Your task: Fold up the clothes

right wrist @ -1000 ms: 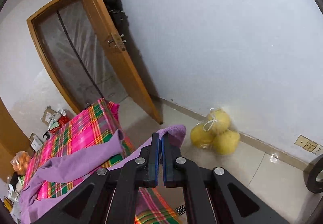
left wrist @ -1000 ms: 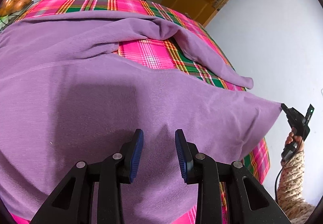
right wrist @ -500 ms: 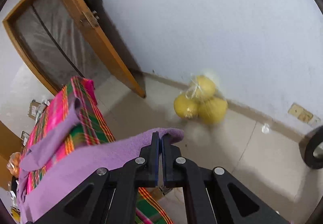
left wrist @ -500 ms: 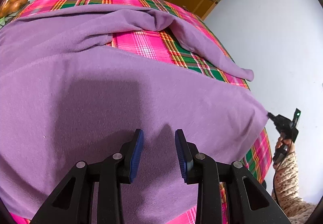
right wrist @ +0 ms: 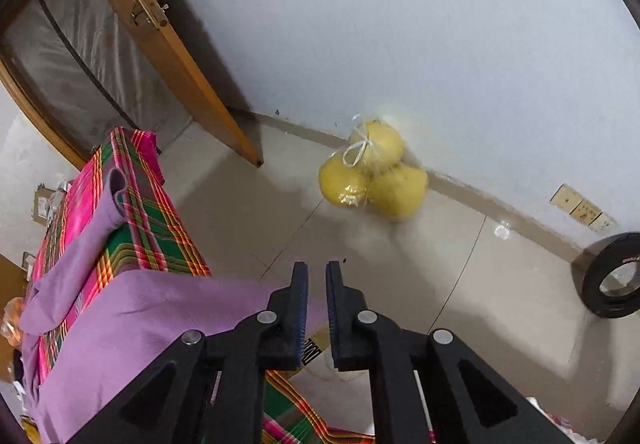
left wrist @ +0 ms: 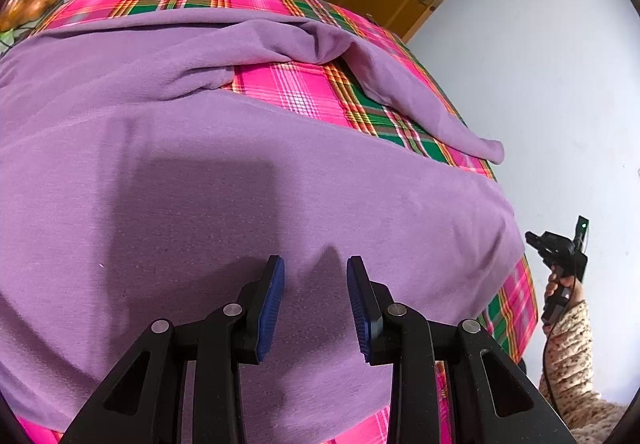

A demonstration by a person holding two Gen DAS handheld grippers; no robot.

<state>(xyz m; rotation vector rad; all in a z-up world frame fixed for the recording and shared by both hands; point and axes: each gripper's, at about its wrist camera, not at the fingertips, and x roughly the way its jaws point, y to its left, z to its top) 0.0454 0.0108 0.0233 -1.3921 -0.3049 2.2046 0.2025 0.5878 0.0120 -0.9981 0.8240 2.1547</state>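
- I am looking at the purple garment [left wrist: 248,179] lying spread over the plaid cloth [left wrist: 304,99] that covers the bench; its body is filling the near and middle part, and one sleeve [left wrist: 420,99] is trailing toward the far right edge.
- My left claw [left wrist: 316,284] is hovering just above the near part of the garment with its jaws parted and nothing between them. I judge it is waiting there, ready to pin or pinch the fabric for a fold.
- My right claw [right wrist: 316,296] is sitting off the right edge of the bench. Its jaws have just been opening and are standing a narrow gap apart; nothing is between them, and the garment's corner [right wrist: 224,296] is lying just to its left, draped on the bench edge.
- I read that as the corner being let go so the body lies flat before folding.
- A bag of yellow fruit [right wrist: 372,175] is sitting on the floor by the far wall, well clear.
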